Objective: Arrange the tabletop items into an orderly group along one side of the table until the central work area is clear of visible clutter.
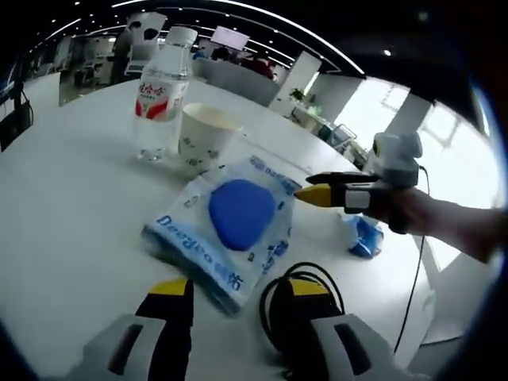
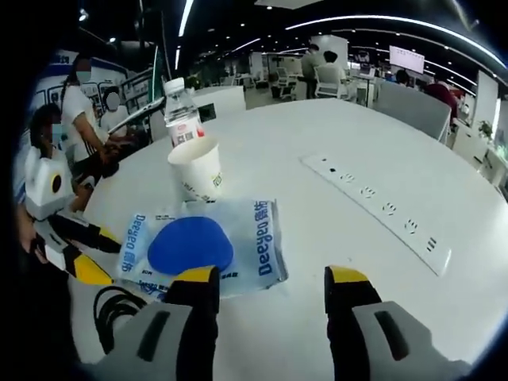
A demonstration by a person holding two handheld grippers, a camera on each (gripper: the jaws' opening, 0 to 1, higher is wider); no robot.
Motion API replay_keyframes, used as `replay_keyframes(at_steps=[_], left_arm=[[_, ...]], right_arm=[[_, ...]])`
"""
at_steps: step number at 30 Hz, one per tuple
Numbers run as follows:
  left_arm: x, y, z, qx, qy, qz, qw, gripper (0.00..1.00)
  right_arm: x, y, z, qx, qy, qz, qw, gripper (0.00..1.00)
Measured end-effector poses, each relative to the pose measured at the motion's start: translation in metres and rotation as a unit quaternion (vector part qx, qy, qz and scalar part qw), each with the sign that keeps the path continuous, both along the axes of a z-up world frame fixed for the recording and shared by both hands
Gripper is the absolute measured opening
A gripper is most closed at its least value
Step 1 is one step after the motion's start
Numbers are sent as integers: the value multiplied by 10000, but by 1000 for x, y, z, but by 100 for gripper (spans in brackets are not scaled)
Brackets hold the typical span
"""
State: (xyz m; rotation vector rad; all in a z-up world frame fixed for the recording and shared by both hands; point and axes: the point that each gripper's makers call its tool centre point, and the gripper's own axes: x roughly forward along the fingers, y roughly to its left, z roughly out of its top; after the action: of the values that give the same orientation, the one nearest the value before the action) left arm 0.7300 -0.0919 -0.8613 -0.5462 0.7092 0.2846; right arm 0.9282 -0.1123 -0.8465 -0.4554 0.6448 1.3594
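On the white table [image 2: 333, 198]: a soft tissue pack [image 1: 226, 230] printed "Deeyeo" lies flat, with a paper cup [image 1: 204, 136] beside its far corner and a water bottle [image 1: 163, 94] just behind the cup.
Other clutter: a coiled black cable [image 1: 279, 305] lies beside the pack near the left gripper; a small blue wrapper [image 1: 363, 236] sits apart from the pack, under the right gripper as the left gripper view shows it.
Left gripper [image 1: 242, 298]: jaws wide and holding nothing, one tip over the pack's near corner, the other over the cable coil.
Right gripper [image 2: 272, 292]: jaws wide and holding nothing, left tip at the pack's edge, right tip over bare table.
Risk, cup: it looks light and stands just beside the pack; dragging the pack would likely tip it.
Risk, bottle: tall and narrow, probably toppled by a knock from the cup or a jaw.
Risk, cable: a jaw closing on the pack corner could snag a loop and pull the coil along.
Risk, grippers: both reach toward the same pack from opposite sides and could collide.
Edges: the table's rim curves close behind the left gripper, seen in the right gripper view; the blue wrapper also appears near an edge.
Open room: bare surface spreads right of the pack up to a flush socket strip [image 2: 373, 208], and beyond it.
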Motion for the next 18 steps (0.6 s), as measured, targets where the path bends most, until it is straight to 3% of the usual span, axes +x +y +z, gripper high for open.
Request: replay_keyframes(at_steps=[7, 15, 18], left_arm=[[1, 3, -4, -50, 124, 63, 9999, 34], [-1, 4, -13, -4, 270, 14, 9996, 17], [-2, 4, -14, -23, 279, 41, 9996, 16]], right_arm=[[0, 4, -6, 20, 93, 17, 10000, 41], [-2, 4, -17, -28, 171, 73, 9998, 33], [-2, 6, -20, -1, 212, 87, 9997, 32]])
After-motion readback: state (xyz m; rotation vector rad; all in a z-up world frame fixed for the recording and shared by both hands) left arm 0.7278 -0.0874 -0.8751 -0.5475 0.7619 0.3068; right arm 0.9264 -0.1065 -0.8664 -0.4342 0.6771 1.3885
